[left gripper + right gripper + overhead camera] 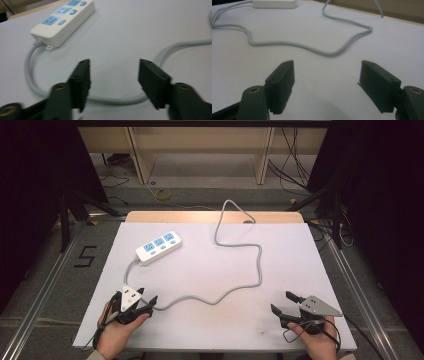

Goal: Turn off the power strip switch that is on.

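While both grippers rest low at the near edge of the white tabletop [210,330], neither one grasps anything. The left gripper [148,301] sits at the near left, a hand [117,330] wrapped around it, and its fingers [82,77] stand apart, released. In the left gripper view the grey cable [117,100] passes across the tabletop beneath the gap between those fingers, and whether a finger touches it cannot be told. The right gripper [285,304] sits at the near right, well apart from the cable, its fingers [282,80] spread wide over bare tabletop.

A white power strip [158,247] with three blue-faced sockets lies flat on the far left part of the tabletop, set at a slant. Its cable leaves the strip's near-left end, curves down toward the left gripper, then runs right across the middle of the tabletop in loose bends [235,290], climbs on the right side [260,265], and loops back past the far edge [230,205] toward the floor. In the right gripper view the same cable [332,53] winds across the surface ahead of the fingers, with the power strip [274,3] at the far end.
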### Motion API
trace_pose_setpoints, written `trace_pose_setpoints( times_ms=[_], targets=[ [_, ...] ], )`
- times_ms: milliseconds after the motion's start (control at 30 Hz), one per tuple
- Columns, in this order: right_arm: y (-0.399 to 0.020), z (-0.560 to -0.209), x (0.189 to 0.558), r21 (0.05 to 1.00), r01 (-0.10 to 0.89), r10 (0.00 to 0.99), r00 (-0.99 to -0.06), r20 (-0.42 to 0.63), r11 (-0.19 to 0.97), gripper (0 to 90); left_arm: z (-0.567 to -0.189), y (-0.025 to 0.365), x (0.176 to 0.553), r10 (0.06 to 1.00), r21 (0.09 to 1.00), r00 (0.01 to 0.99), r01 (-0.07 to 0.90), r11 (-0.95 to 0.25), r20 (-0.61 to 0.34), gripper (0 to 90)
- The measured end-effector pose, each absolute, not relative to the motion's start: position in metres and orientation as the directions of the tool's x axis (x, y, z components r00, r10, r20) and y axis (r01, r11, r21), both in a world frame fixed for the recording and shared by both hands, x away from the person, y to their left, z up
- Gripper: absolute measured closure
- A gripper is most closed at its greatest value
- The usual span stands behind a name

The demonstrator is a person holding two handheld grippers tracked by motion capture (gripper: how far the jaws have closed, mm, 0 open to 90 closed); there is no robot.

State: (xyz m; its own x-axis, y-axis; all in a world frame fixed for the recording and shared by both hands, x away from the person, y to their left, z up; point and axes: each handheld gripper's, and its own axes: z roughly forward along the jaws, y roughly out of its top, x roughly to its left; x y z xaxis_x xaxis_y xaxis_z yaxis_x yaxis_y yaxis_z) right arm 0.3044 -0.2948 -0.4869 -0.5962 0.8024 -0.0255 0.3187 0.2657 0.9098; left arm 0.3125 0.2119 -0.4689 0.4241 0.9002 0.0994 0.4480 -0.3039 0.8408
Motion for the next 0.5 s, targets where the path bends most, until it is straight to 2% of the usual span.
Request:
trace_pose_setpoints(
  times_ms=[100,200,500],
  targets=[
    [-0.294,-0.487,0.304,0.910,0.319,0.802,-0.596,-0.026,0.267,29.2,-0.464,0.218,0.315,0.908,0.844,0.410,0.456,-0.283,0.084,77.0],
    [-0.294,-0.487,0.305,0.909,0.319,0.802,-0.597,-0.027,0.268,29.2,-0.461,0.220,0.316,0.911,0.842,0.402,0.456,-0.289,0.095,89.0],
    [-0.293,-0.487,0.305,0.910,0.316,0.802,-0.596,-0.030,0.269,29.1,-0.455,0.215,0.327,0.911,0.834,0.400,0.466,-0.296,0.100,89.4]
  ],
)
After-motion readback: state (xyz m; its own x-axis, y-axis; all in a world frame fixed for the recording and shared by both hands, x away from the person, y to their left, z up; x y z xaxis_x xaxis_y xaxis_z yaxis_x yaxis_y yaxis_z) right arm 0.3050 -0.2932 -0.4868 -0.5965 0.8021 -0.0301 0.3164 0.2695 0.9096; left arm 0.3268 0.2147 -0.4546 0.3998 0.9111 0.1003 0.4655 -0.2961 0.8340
